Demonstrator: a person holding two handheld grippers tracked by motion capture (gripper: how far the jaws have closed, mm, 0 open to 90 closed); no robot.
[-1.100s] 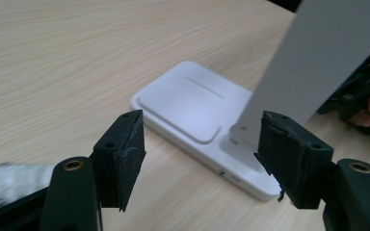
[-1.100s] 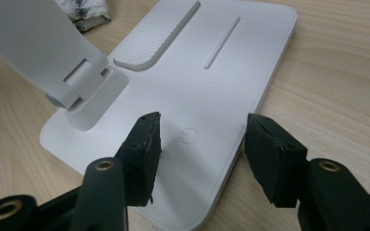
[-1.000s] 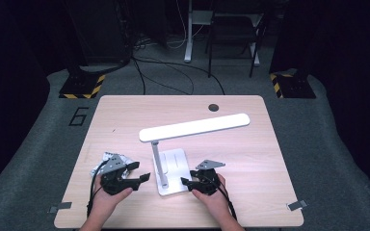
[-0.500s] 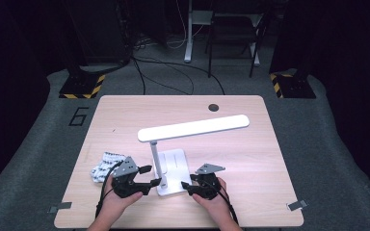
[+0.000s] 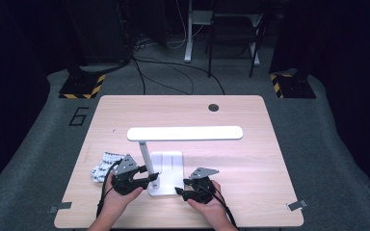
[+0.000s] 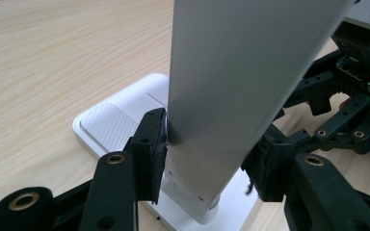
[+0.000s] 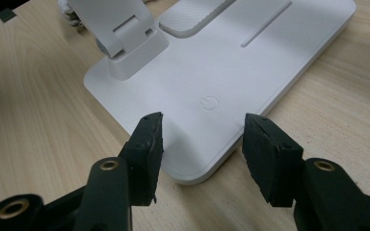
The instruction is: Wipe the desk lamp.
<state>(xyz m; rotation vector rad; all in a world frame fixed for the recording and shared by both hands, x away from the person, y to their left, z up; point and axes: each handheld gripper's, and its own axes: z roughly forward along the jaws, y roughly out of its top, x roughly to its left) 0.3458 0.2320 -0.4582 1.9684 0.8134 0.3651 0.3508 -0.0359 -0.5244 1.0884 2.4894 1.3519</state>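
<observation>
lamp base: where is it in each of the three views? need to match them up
High view: the white lamp base lies low centre on the table, between the two tongs.
Left gripper view: it sits low centre, behind and under the lamp post, its ribbed pad at left.
Right gripper view: it spans the upper middle, its near edge between the black jaws.
Shared landmark: the lamp post's foot, at the base's corner.

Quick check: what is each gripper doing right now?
Left gripper: jaws just closed in, clamped on the lamp post.
Right gripper: open, over the lamp base.
</observation>
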